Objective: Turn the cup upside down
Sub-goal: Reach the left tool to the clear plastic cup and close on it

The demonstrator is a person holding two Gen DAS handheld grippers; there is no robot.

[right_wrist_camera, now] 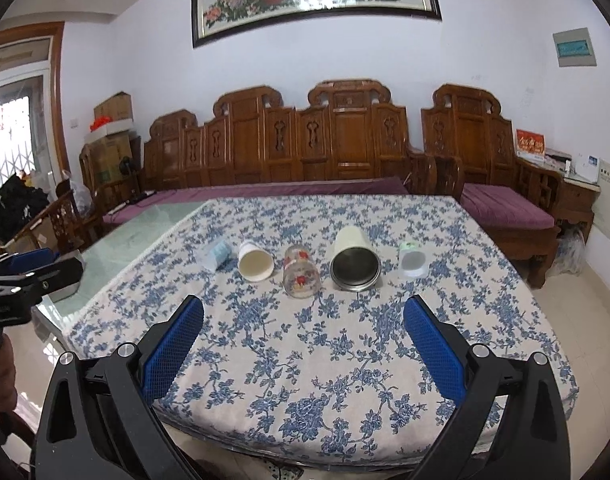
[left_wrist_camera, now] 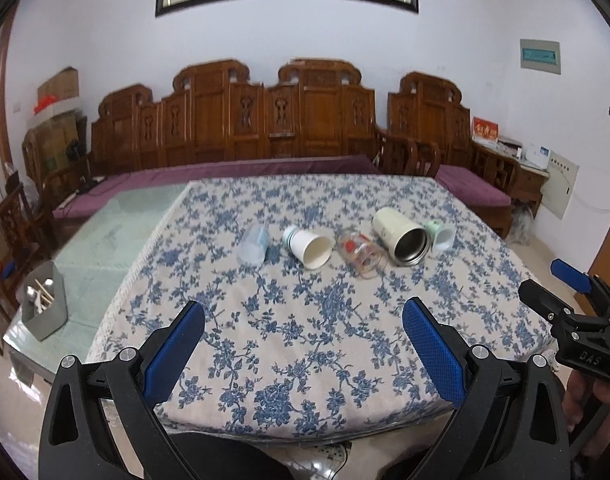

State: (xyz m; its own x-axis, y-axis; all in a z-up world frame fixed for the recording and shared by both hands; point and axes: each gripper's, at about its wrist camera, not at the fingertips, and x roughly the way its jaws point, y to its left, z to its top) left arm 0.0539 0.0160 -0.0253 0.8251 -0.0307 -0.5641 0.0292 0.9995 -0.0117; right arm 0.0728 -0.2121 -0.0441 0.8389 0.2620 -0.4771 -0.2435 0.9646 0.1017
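Several cups lie on their sides in a row on the blue floral tablecloth [left_wrist_camera: 305,320]: a clear blue plastic cup [left_wrist_camera: 253,246], a white paper cup [left_wrist_camera: 308,246], a printed glass [left_wrist_camera: 361,254], a cream steel-lined tumbler [left_wrist_camera: 401,236] and a small green-white cup [left_wrist_camera: 441,236]. The right wrist view shows the same row: the blue cup [right_wrist_camera: 216,255], the paper cup [right_wrist_camera: 255,262], the glass [right_wrist_camera: 300,274], the tumbler [right_wrist_camera: 355,258], the small cup [right_wrist_camera: 413,260]. My left gripper [left_wrist_camera: 305,344] is open and empty, short of the row. My right gripper [right_wrist_camera: 305,344] is open and empty too, and also shows at the left wrist view's right edge [left_wrist_camera: 577,312].
A grey holder with utensils [left_wrist_camera: 45,304] stands on the bare green glass tabletop [left_wrist_camera: 105,240] left of the cloth. A carved wooden bench with purple cushions [left_wrist_camera: 265,128] runs behind the table. The table's near edge lies just under both grippers.
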